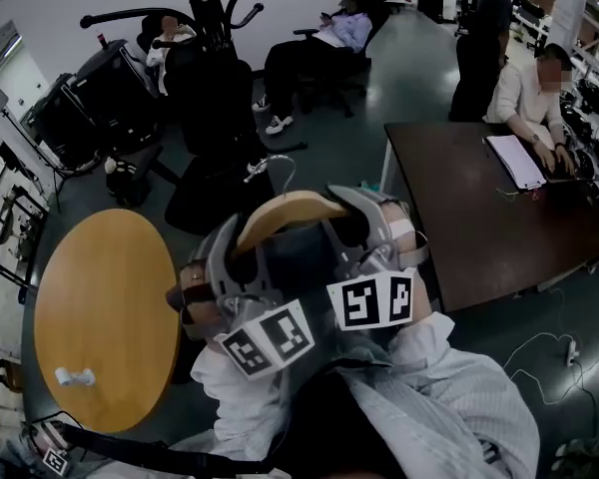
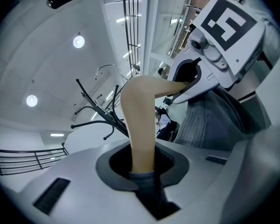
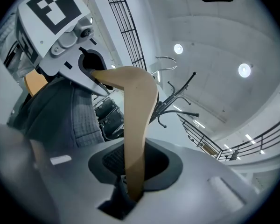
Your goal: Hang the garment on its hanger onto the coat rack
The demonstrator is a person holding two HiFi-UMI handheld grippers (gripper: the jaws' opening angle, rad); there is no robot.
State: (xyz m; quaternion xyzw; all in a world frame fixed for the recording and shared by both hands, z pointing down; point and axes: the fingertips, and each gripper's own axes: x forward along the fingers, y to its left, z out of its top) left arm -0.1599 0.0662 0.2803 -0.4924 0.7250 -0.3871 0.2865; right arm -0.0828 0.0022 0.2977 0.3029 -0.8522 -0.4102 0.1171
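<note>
Beside the round tan wooden bench, the left gripper has its fingers clamped on one arm of the curved pale wooden hanger bearing the grey knitted garment. The right gripper pinches the other arm, seemingly to hold the wire hook level toward the black coat rack, well ahead.

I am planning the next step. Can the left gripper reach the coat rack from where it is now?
Probably not yet. The left gripper is shut on the hanger, and the coat rack stands further ahead. Its upper arms look unblocked, so stepping closer should do.
</note>
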